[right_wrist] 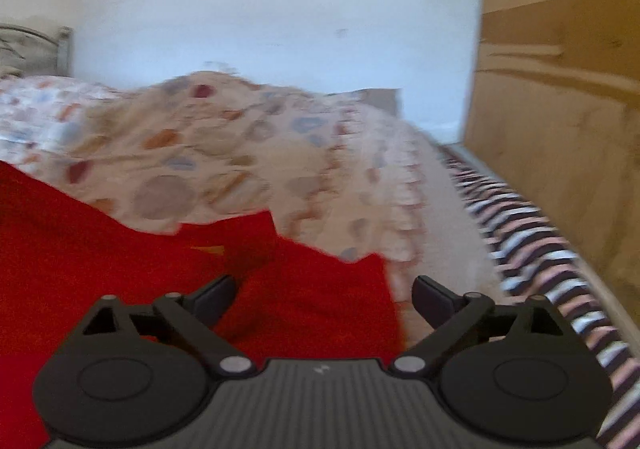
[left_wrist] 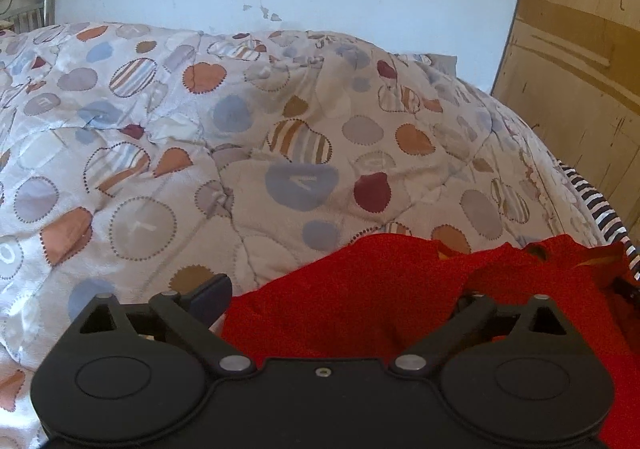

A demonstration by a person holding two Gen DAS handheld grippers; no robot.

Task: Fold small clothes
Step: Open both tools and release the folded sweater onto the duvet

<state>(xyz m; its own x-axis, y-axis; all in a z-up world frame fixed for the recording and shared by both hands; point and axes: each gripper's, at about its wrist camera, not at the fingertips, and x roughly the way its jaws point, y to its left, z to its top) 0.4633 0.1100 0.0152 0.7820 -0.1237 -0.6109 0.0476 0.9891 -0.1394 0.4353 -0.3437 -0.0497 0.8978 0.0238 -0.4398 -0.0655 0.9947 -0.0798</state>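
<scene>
Red garment (left_wrist: 360, 301) lay rumpled on the patterned quilt (left_wrist: 248, 137), at five o'clock in our left view. Our left gripper (left_wrist: 340, 301) stood spread wide, cloth between its fingers; our right gripper (right_wrist: 324, 301) gaped likewise over the garment's edge.

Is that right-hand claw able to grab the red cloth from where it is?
Probably yes. The right gripper is open, and the red cloth already lies between its fingers with nothing over it, though the picture is blurred.
</scene>
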